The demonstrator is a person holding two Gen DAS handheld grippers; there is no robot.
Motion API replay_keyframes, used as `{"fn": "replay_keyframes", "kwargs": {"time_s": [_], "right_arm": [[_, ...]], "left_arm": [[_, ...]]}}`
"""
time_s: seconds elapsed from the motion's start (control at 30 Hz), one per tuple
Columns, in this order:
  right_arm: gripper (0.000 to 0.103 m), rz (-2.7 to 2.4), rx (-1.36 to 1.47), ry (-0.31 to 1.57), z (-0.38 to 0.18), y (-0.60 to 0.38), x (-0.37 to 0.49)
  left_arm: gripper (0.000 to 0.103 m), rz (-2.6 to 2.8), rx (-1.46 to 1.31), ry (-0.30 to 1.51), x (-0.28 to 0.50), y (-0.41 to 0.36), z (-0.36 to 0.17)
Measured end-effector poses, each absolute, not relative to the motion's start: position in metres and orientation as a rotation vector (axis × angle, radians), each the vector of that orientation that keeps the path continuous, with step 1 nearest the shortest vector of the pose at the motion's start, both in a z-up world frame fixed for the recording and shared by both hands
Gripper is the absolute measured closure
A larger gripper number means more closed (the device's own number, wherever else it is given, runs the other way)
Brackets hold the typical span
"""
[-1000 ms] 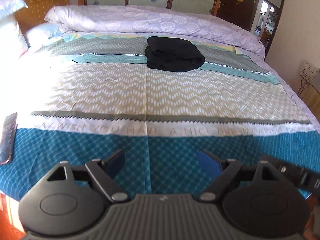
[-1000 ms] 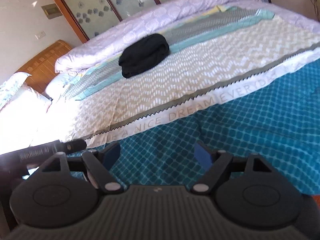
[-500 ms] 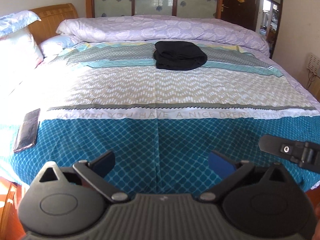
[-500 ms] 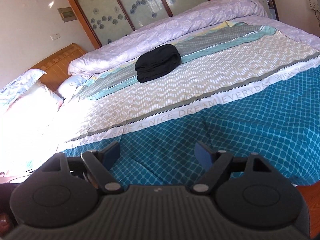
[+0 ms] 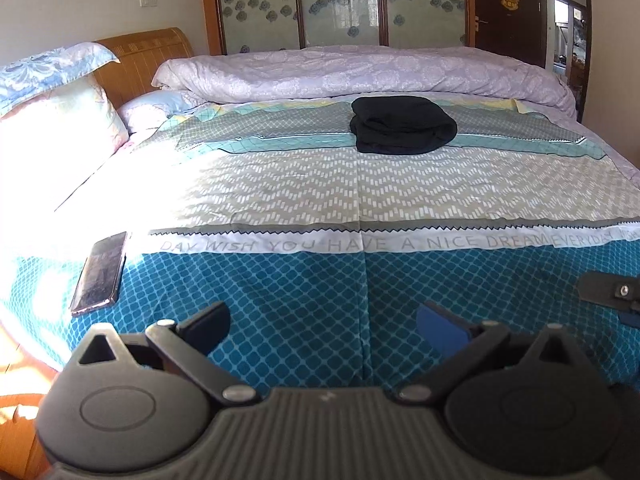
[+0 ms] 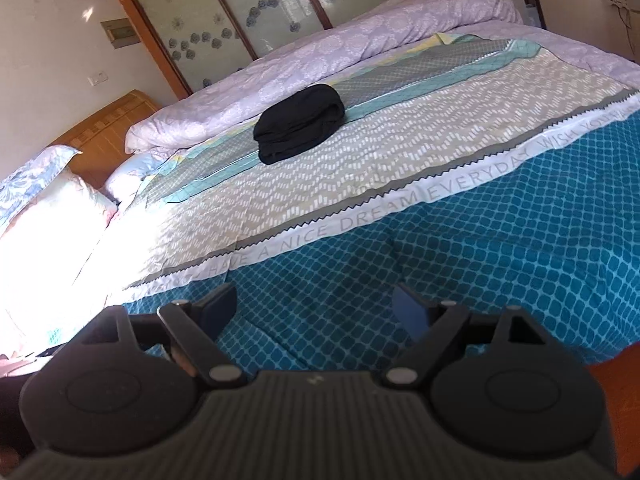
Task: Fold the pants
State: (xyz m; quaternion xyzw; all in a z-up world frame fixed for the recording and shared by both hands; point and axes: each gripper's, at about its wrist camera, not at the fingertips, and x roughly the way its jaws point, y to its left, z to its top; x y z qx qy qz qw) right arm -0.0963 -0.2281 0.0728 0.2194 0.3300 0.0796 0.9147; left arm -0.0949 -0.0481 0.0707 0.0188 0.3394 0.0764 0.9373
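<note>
Black pants (image 5: 403, 125) lie folded into a thick bundle far up the bed, just in front of the rolled lilac duvet (image 5: 360, 72). The right wrist view has the same pants (image 6: 301, 122) at upper centre. My left gripper (image 5: 323, 326) hovers over the blue foot of the bedspread, open, with nothing between its fingers. My right gripper (image 6: 314, 310) is also open and empty, above the blue squares. Both stand far from the pants. A piece of the right gripper (image 5: 612, 294) shows at the right edge of the left wrist view.
A phone (image 5: 100, 273) lies on the bedspread at the near left. Pillows (image 5: 52, 120) and a wooden headboard (image 5: 144, 60) are at the left. Glass wardrobe doors (image 5: 340, 4) stand behind the bed, a dark door (image 5: 508, 8) at the far right.
Both grippers have drawn back from the bed, so more of the room shows. The left gripper's jaws stand wider than a second ago. The pants have not moved.
</note>
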Motion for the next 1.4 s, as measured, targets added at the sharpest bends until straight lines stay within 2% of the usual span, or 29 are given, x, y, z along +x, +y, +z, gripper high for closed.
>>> {"fn": "replay_keyframes", "kwargs": {"time_s": [0.53,1.4], "right_arm": [[0.016,0.140,0.472,0.748,0.056,-0.227,-0.090],[0.016,0.113,0.518,0.779,0.051,-0.227,-0.087]], "left_arm": [[0.000,0.171,0.024,0.777,-0.082,-0.037,0.059],[0.000,0.218,0.096,0.815,-0.073,-0.040,0.049]]}}
